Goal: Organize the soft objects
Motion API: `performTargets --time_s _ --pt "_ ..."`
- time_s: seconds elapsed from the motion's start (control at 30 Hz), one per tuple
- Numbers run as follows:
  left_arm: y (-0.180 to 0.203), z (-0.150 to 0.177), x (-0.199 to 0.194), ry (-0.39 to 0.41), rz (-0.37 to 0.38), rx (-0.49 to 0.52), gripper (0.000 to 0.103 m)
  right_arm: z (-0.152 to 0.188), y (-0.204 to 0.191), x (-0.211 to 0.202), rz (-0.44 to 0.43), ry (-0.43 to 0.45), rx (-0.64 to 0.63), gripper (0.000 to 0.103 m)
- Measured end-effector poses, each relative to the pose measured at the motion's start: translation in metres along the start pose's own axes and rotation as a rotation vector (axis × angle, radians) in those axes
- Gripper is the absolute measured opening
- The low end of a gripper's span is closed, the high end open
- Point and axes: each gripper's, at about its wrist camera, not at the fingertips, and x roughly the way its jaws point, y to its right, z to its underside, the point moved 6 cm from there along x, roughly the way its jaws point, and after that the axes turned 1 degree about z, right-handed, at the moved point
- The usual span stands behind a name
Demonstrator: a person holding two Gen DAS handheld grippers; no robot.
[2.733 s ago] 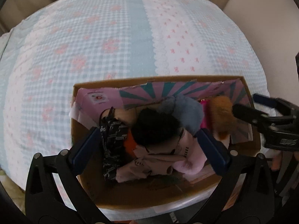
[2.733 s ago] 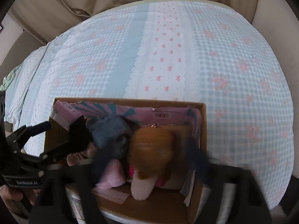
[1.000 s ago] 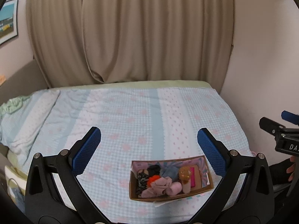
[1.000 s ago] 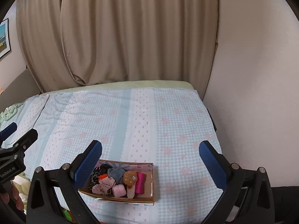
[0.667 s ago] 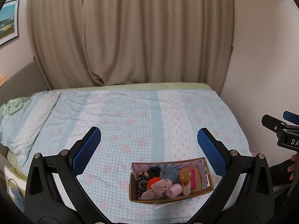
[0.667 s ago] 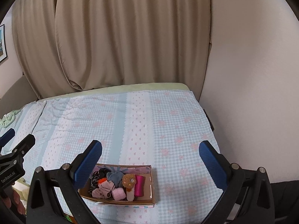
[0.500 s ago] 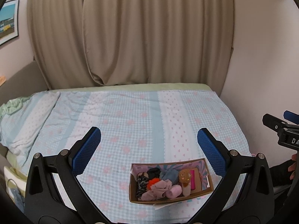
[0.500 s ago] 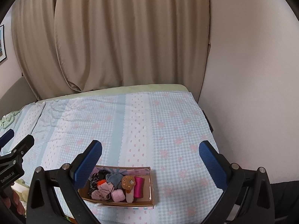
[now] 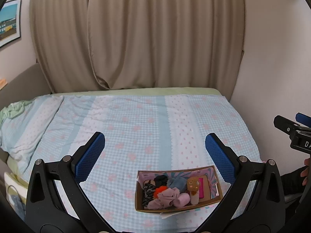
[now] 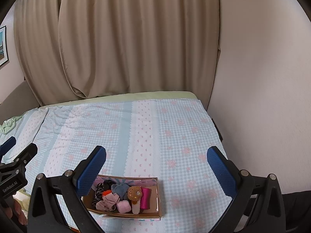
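A cardboard box (image 9: 218, 187) sits on the bed near its front edge, packed with soft things: a brown plush toy (image 9: 193, 184), a grey-blue plush (image 9: 176, 182), pink rolled socks (image 9: 181, 202), an orange pom and dark patterned fabric. The box also shows in the right wrist view (image 10: 158, 196) with the brown plush (image 10: 134, 193) and a magenta roll (image 10: 145, 198). My left gripper (image 9: 155, 151) is open and empty, high above the bed. My right gripper (image 10: 156, 165) is open and empty, also raised well above the box.
The bed is covered by a light blue checked spread (image 9: 136, 120) with pink flowers. Beige curtains (image 9: 136, 35) hang behind it. A white wall (image 10: 262, 77) borders the bed's right side. A rumpled green sheet (image 9: 11, 110) lies at the far left.
Both grippers have pulled up and back from inside the box to high above the bed. In the last second the views barely shift. The box contents stay in place.
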Motion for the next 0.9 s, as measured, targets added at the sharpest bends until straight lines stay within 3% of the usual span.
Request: performTargets --time_s 0.9 --pt "0.0054 0.0013 -0.0041 -0.002 -0.009 -0.006 0.103 -0.0015 0.0007 0.001 -0.01 0.001 -0.008 0.103"
